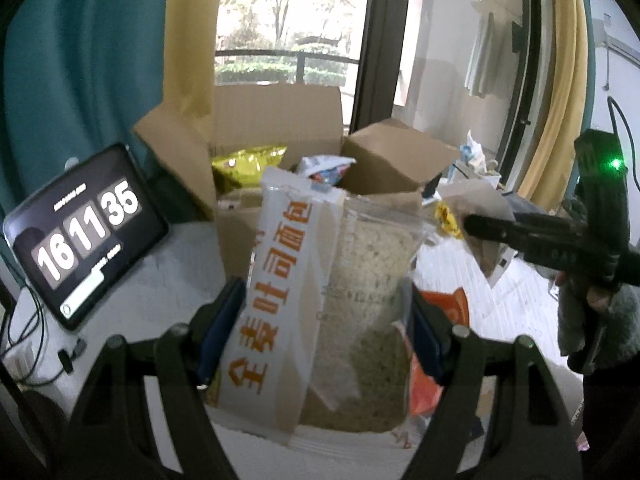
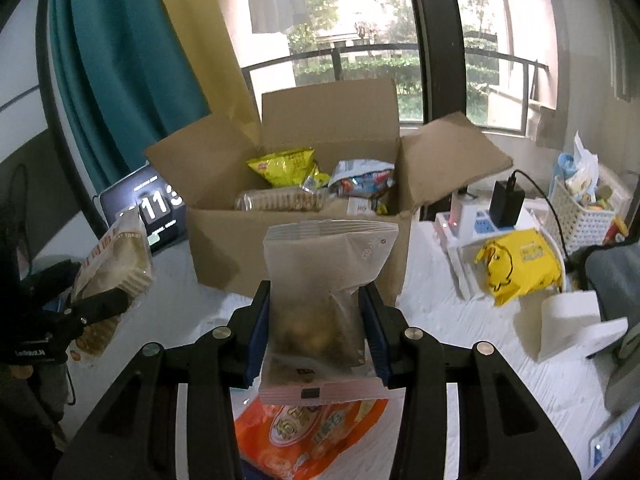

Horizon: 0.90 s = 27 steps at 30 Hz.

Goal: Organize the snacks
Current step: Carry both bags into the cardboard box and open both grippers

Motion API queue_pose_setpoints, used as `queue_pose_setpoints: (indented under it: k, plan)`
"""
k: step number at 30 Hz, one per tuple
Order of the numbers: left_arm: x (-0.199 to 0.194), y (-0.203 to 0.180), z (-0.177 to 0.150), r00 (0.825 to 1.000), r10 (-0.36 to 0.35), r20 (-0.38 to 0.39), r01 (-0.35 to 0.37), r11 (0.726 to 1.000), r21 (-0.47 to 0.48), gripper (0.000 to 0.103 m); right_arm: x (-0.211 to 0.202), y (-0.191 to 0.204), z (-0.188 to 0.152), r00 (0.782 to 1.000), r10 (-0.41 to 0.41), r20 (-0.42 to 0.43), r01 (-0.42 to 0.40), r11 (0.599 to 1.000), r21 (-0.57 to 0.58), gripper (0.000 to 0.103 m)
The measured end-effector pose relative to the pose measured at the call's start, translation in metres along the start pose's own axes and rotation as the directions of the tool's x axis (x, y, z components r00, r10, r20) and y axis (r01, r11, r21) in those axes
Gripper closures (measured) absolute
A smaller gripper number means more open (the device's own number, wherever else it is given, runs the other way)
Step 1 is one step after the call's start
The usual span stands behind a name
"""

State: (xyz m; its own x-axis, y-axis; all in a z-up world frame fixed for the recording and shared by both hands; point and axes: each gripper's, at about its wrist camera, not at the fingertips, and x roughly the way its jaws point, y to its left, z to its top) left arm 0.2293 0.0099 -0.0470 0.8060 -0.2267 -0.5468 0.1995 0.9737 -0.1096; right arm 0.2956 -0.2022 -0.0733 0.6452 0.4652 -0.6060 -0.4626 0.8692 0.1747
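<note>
the left tongs (image 1: pixel 320 344) clamp a crinkly clear bread bag (image 1: pixel 320 300) upright between blue pads; the right tongs (image 2: pixel 318 328) pinch a frosted zip pouch (image 2: pixel 324 292) above a glossy orange packet (image 2: pixel 308 436). beyond, on the white worktop (image 2: pixel 460 344), stands the open cardboard box (image 2: pixel 296 236) of snacks.

A black tablet (image 1: pixel 86 232) showing a flip clock with large white digits — 16 11 35 — is propped at the left on the white tabletop (image 1: pixel 176 264), in front of a teal curtain (image 1: pixel 80 60) that hangs beside a yellow one (image 1: pixel 192 40). Thin black cables (image 1: pixel 28 340) are trailed beside the tablet. At the right, a black charger (image 2: pixel 507 204) is plugged into a white power strip (image 2: pixel 468 220), near a white lattice plastic basket (image 2: pixel 580 216). A black balcony railing (image 2: pixel 400 54) and green hedges are seen through the window.
</note>
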Motion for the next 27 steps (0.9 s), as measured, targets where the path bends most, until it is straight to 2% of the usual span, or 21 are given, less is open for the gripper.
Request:
queue_pose_setpoints:
  k: [4, 18, 22, 27]
  plan:
    - [0.003, -0.002, 0.013, 0.999, 0.007, 0.036, -0.007, 1.0, -0.005, 0.026, 0.0, -0.005, 0.011, 1.0, -0.003, 0.022, 0.003, 1.0, -0.009, 0.058]
    - [0.042, -0.015, 0.071, 0.993, -0.001, 0.117, -0.007, 0.998, 0.068, 0.026, 0.006, -0.017, 0.058, 0.994, -0.012, 0.11, 0.017, 0.999, -0.05, 0.058]
    - [0.058, -0.013, 0.085, 0.991, -0.003, 0.131, -0.004, 0.998, 0.057, 0.026, 0.011, -0.021, 0.07, 0.992, -0.017, 0.124, 0.023, 0.998, -0.053, 0.058]
    - [0.081, -0.008, 0.101, 0.99, -0.016, 0.137, 0.017, 1.0, -0.001, 0.026, 0.02, -0.029, 0.081, 0.989, -0.025, 0.145, 0.031, 0.999, -0.043, 0.058]
